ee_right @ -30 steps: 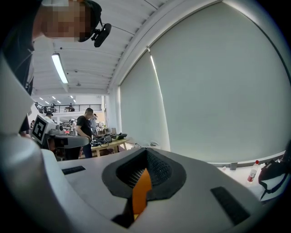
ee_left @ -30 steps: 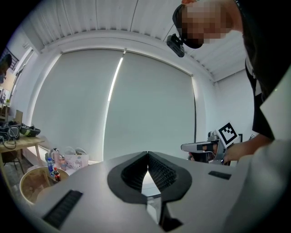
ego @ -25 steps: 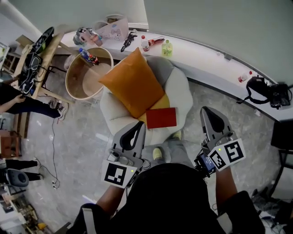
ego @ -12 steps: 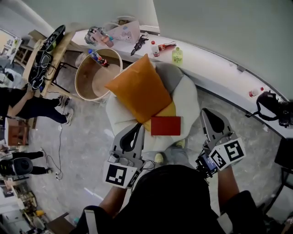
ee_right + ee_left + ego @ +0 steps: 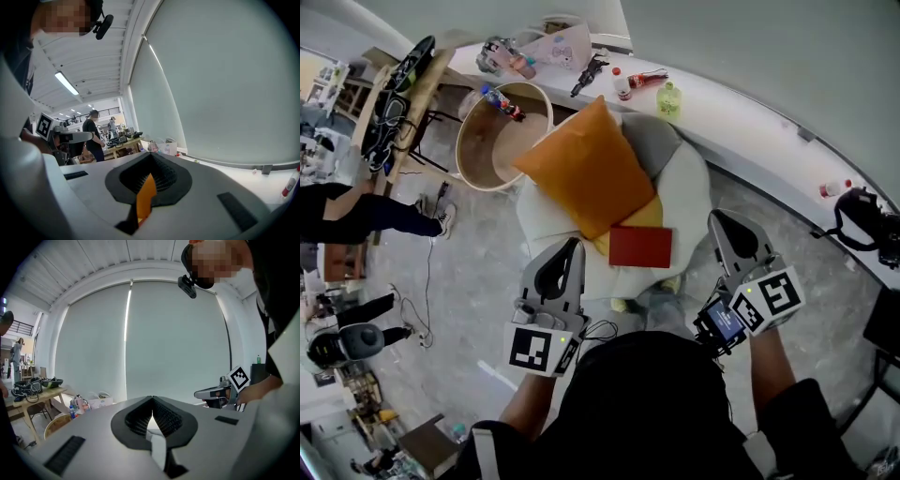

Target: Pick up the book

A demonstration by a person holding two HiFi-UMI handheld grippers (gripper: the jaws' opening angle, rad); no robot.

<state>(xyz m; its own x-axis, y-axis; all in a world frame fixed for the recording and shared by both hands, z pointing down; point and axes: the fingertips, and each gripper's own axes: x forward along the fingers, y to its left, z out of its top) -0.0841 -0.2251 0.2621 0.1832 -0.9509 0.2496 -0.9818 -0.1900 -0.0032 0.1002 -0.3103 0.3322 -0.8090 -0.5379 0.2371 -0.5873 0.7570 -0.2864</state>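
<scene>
Left claw [image 5: 573, 244] and right claw [image 5: 718, 218] closed, empty. Book [image 5: 640, 247] flat on seat [image 5: 689, 202]: open first, then take its edge.

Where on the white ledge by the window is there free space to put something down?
The ledge is nearly bare between the green bottle and the small red-capped bottle. Its left end, past the green bottle, is crowded with small items.

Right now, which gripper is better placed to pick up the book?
Left, narrowly: the left gripper sits beside the book; the right gripper stands farther off. Both are shut and empty.
</scene>
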